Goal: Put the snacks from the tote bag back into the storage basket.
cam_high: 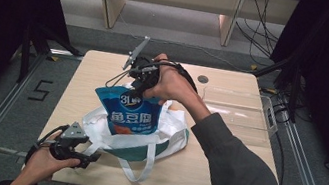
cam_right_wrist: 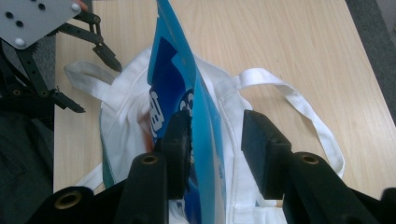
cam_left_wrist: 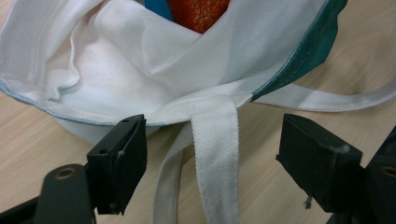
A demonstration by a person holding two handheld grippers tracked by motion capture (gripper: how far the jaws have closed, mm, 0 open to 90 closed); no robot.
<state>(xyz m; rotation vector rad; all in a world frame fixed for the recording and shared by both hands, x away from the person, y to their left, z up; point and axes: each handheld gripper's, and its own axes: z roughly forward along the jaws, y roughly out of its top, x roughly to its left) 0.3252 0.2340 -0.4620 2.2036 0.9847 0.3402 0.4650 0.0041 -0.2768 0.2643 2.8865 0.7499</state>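
Observation:
A blue snack pouch (cam_high: pixel 130 117) stands upright in the mouth of a white tote bag (cam_high: pixel 168 133) with a teal base, at the middle of the table. My right gripper (cam_high: pixel 139 84) is at the pouch's top edge. In the right gripper view its jaws straddle the pouch (cam_right_wrist: pixel 173 70): one jaw touches it, the other stands apart, so the right gripper (cam_right_wrist: pixel 217 128) is open. My left gripper (cam_high: pixel 93 157) is at the bag's near left, open, with a white handle strap (cam_left_wrist: pixel 215 154) lying between its jaws. The left gripper (cam_left_wrist: pixel 212 144) faces the bag's rim (cam_left_wrist: pixel 126 70).
A clear plastic box (cam_high: pixel 237 112) sits on the right side of the wooden table (cam_high: pixel 199 174). The bag's other handle (cam_right_wrist: pixel 299 100) loops out over the tabletop. Wooden shelving and cables stand beyond the far edge.

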